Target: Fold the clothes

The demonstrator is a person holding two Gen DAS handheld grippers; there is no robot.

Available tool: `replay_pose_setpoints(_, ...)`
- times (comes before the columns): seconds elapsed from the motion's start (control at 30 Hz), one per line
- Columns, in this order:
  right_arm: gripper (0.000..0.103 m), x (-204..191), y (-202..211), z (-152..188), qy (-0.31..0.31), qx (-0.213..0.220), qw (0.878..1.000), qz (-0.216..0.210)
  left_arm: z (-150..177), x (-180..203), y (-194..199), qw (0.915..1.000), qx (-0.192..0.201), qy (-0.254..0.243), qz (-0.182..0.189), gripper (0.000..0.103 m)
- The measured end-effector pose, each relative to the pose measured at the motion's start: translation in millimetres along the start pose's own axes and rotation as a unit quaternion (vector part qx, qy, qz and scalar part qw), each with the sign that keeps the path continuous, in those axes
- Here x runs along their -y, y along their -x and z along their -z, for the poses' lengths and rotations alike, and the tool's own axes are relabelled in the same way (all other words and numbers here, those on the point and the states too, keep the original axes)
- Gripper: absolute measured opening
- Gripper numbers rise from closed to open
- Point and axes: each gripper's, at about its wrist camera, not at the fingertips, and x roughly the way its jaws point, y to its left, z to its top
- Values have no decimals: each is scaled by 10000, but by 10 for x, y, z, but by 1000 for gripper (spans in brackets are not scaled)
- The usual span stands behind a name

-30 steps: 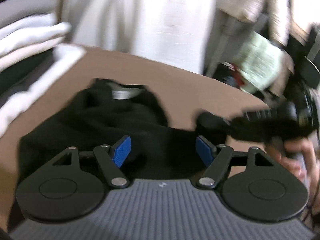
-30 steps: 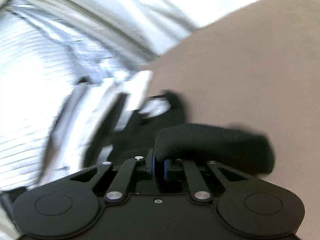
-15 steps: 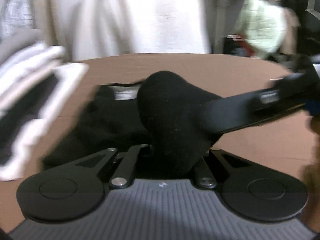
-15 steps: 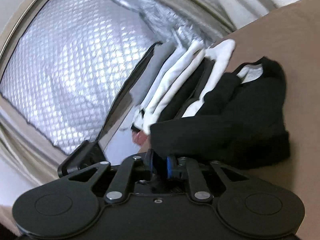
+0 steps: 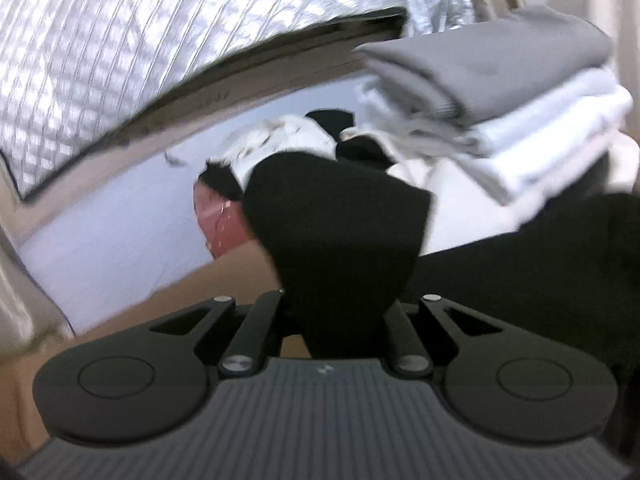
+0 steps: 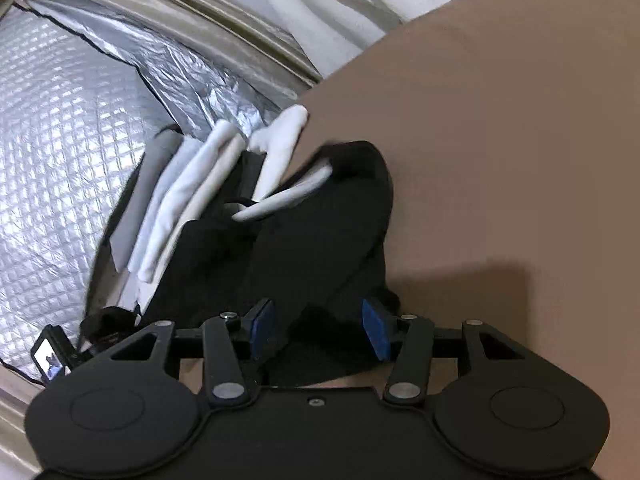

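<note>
1. Where it lies on the brown cloth-covered table (image 6: 520, 128), the black garment (image 6: 320, 224) is soft, matte and bunched, its long axis running toward the table's far edge.
2. Left gripper (image 5: 340, 320): clamped on a black fabric fold.
3. Right gripper (image 6: 318, 328): jaws just opening, blue pads apart, fabric loose between them.
4. Folded stack (image 5: 520, 92), grey over white, beside garment.
5. Quilted silver foil (image 6: 52, 152) behind.

Both wrist views closely share the black garment (image 5: 340, 232).
</note>
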Motion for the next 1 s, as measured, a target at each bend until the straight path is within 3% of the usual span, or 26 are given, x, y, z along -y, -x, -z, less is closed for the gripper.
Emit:
replay_pose_setpoints(0.2,56,-98,-192,157,283,-157,9990,302,104,146,148,9997,76,-77,210,9)
replay_pose_setpoints(0.3,56,-110,-272,200,303,-133,9985,447,10,150,-81,9988,42,-311,377,11)
replay_pose_setpoints(0.5,56,-276,-349,165,41,-354,9986,386,-55,40,-151,9915,314,-79,1258,11)
replay_pose_setpoints(0.6,57,-411,-456,198,131,-428,9985,323,-11,117,-46,9920,624,-201,1083,11)
replay_pose_setpoints(0.77,57,-270,-853,225,-386,-480,9938,928,38,316,-27,9880,1243,-704,588,11)
replay_pose_setpoints(0.83,37,-302,-930,234,-116,-336,9947,961,64,471,-98,9821,1461,-1097,453,11)
replay_pose_setpoints(0.87,15,-354,-931,235,90,-250,9941,1049,68,539,-131,9778,1567,-1323,417,11)
replay_pose_setpoints(1.0,8,-667,-806,229,1041,188,9822,1552,96,652,-51,9661,2010,-1577,379,11)
